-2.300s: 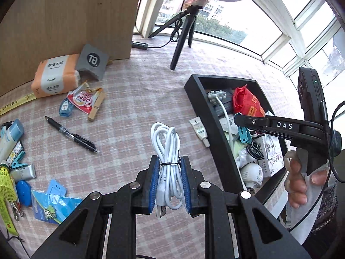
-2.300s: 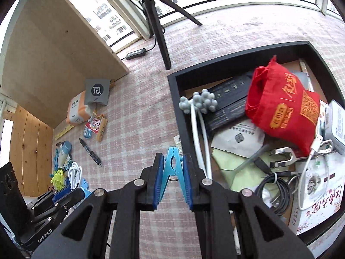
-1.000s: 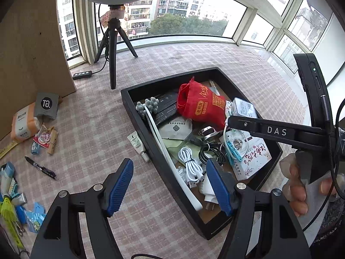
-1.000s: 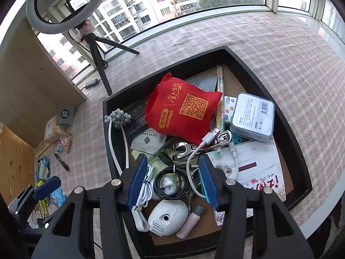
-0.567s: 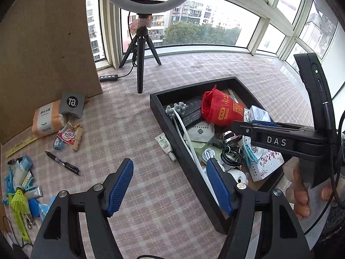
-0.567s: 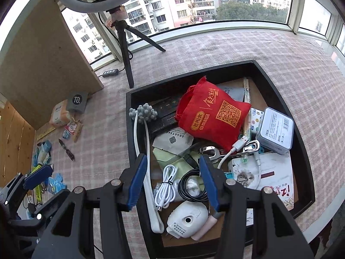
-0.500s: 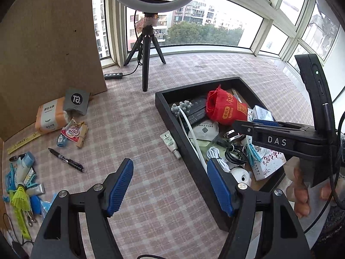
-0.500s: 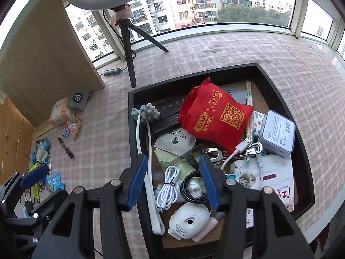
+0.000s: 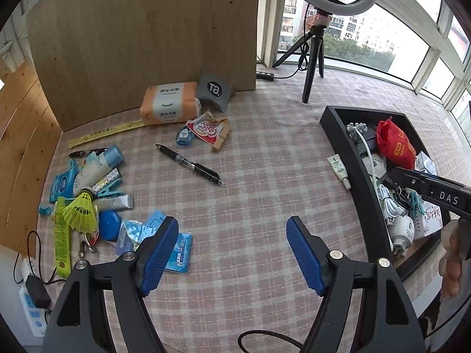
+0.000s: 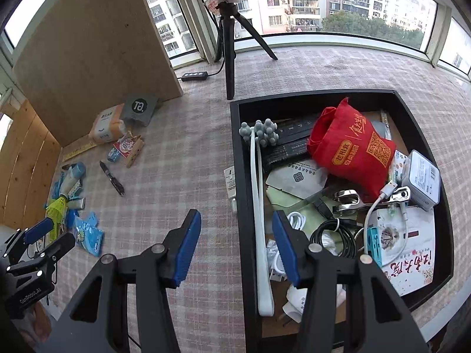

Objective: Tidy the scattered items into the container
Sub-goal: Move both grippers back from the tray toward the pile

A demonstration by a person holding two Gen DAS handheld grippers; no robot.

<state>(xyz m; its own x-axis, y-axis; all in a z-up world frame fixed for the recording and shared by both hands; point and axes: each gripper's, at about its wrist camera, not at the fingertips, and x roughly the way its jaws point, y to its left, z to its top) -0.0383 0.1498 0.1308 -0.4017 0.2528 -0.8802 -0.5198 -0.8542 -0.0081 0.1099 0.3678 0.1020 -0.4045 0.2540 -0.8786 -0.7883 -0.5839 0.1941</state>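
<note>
Black tray (image 10: pixel 244 206) contents show fully only from right tongs (image 10: pixel 236 245).

Full black tray (image 10: pixel 244 194); clutter (image 9: pixel 88 188) left.

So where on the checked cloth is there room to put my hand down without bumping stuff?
The widest bare patch lies between the black pen and the black tray, ahead of the open left gripper. It is crowded by the yellow shuttlecock pile at the left, and inside the tray around the red bag.

One black tray (image 10: pixel 418 111), one pen (image 9: pixel 188 164), one shuttlecock (image 9: pixel 81 210).
</note>
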